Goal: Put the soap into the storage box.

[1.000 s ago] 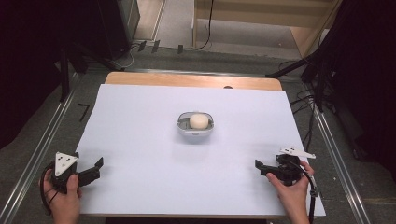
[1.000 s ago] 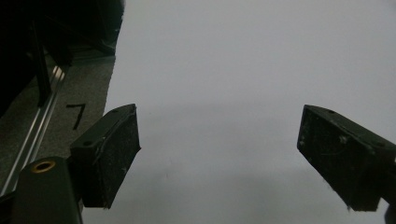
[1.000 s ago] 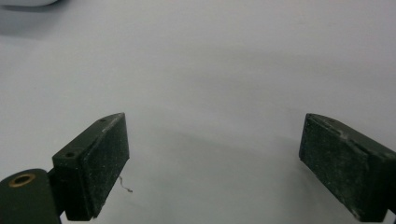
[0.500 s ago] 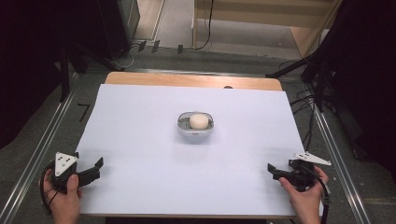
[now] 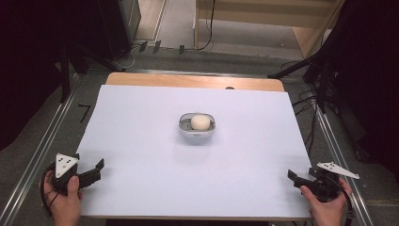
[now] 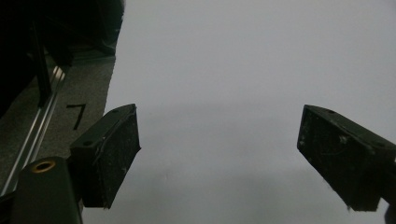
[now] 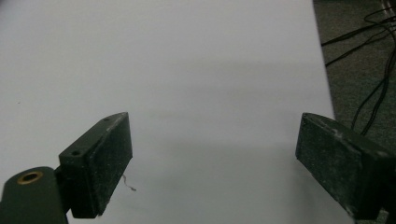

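Left gripper (image 6: 217, 158) jaws spread wide, nothing between them, just the bare white table sheet (image 6: 243, 70) under the gap. Right gripper (image 7: 212, 161) jaws also spread wide, empty, white sheet below, its right jaw sitting over the sheet's edge with grey floor and dark cables (image 7: 373, 74) beyond.

High view: left gripper (image 5: 96, 170) low at the near-left corner of the table, jaws over the sheet's left edge and pointing right and slightly away from the person, grey three-cornered plate on top. The left hand (image 5: 63, 200) wraps the body from behind, coming in from the bottom edge. Right gripper (image 5: 297, 180) at the near-right corner, jaws pointing left toward the table middle, grey plate tilted out to the right. The right hand (image 5: 327, 207) grips from below and behind, black cable trailing at the wrist.

Small grey rounded bowl (image 5: 197, 127) stands at the table centre, with a pale cream round ball (image 5: 201, 122) inside it. Both grippers well apart from the bowl, one on each side. Bare wooden strip (image 5: 193, 81) of the tabletop along the far edge. A black "7" mark (image 6: 77, 114) on the grey floor left of the table.
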`<state>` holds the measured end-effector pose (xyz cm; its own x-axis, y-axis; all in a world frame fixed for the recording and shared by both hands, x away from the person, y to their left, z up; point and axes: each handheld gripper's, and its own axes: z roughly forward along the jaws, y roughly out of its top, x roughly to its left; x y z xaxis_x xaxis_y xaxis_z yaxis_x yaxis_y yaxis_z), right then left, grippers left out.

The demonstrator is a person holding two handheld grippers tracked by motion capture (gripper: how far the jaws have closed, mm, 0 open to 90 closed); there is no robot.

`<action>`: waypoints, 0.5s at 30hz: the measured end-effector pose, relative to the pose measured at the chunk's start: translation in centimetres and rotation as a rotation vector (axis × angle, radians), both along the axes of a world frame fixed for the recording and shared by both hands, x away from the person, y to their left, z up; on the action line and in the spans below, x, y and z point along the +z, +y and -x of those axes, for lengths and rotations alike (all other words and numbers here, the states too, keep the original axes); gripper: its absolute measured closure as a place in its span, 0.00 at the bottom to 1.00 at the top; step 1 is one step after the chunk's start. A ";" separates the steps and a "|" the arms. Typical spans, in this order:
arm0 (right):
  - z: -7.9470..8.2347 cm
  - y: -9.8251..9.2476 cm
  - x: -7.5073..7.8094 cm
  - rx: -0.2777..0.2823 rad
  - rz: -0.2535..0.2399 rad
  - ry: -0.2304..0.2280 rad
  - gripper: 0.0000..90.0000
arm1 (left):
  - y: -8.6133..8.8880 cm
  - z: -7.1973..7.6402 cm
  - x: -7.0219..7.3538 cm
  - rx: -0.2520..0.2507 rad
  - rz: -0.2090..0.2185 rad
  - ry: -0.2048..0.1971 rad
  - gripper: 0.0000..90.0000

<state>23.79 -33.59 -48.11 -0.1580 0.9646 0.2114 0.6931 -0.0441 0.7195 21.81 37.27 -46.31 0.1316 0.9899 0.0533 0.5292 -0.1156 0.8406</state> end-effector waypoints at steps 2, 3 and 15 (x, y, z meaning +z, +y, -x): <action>0.0 -0.5 0.0 -0.010 -0.007 -0.008 0.13 | 0.0 0.0 0.0 0.001 0.000 -0.002 0.15; 0.1 -0.7 0.0 -0.019 -0.009 -0.008 0.13 | 0.0 0.0 0.0 0.000 0.001 -0.001 0.15; -0.1 -2.3 -0.3 -0.058 -0.040 -0.033 0.14 | 0.0 0.0 0.0 0.002 0.004 0.000 0.15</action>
